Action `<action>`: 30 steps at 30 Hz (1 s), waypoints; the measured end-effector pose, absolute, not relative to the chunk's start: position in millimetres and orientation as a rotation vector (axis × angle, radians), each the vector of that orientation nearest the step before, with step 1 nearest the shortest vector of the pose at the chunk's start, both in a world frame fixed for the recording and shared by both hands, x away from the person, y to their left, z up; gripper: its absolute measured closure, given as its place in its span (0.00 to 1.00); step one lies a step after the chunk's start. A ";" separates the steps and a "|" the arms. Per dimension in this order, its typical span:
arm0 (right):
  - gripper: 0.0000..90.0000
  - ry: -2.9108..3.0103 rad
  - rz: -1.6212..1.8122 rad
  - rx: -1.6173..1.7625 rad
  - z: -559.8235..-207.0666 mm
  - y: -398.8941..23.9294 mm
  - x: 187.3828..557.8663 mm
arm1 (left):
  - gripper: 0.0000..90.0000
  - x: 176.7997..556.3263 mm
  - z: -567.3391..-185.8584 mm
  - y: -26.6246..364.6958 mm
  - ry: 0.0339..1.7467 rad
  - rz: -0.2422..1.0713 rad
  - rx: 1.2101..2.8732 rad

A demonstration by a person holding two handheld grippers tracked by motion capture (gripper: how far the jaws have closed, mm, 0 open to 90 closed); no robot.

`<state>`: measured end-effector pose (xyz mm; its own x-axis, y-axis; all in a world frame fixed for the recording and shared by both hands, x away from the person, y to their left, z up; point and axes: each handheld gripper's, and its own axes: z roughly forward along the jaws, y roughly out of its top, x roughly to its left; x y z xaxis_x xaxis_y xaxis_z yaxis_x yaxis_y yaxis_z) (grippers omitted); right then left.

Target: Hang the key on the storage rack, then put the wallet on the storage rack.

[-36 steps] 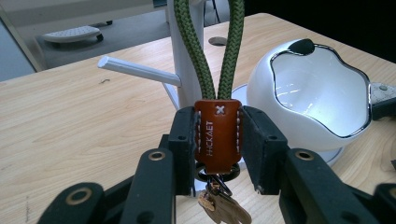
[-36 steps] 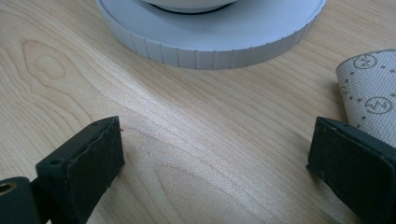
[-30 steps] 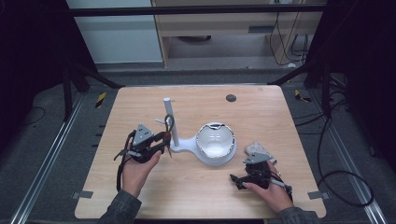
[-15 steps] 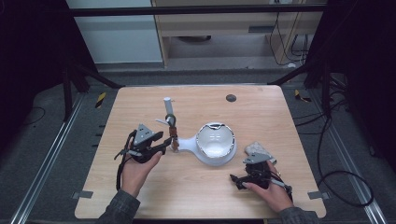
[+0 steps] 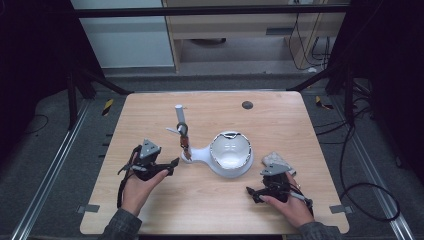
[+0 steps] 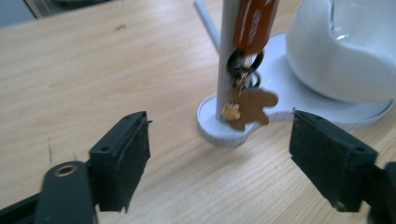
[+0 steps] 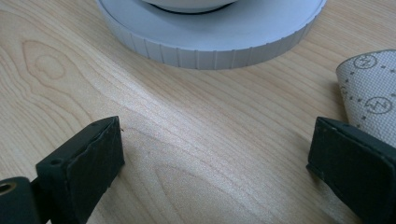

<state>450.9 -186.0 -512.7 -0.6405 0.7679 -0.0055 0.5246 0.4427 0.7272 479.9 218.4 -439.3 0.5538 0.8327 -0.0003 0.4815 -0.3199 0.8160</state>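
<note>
Keychain hanging on the white post of the stand: orange-brown strap up top, black ring under it, small flat tan charm shaped like a little figure dangling at the bottom, just above the round foot of the post. Looks light and floppy, strap prob. soft, ring and charm stiff, and it'll swing if nudged. Best hold, I'd say, is the strap, or the ring; the charm is thin and would likely twist out of the pads.

Left gripper sits just left and near of the post, pointing at it. Jaws have just been opening, now standing wide, nothing pressed between them. In the left gripper view the charm hangs beyond the pads, in line with the gap between them, not touching either one.

Stand's base runs right from the post foot to a round plate carrying a white bowl, glossy, prob. ceramic or glass, so breakable. Keep clear of it when reaching.

Right gripper rests low on the wooden table, near-right of the bowl, jaws apart and empty. A grey patterned cloth lies just beside it, on the far side.
</note>
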 end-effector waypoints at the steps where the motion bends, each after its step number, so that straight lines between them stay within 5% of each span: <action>1: 0.04 2.364 1.016 1.103 -512.7 -186.0 450.9 | 0.18 480.2 -442.3 220.2 1.068 0.542 1.979; 17: 0.07 2.376 1.008 1.080 -510.8 -186.4 449.2 | 0.09 486.6 -485.0 248.7 1.151 0.545 2.052; 30: 0.07 2.417 0.899 1.049 -472.7 -204.1 449.3 | 0.08 489.3 -503.2 252.0 1.191 0.490 2.111</action>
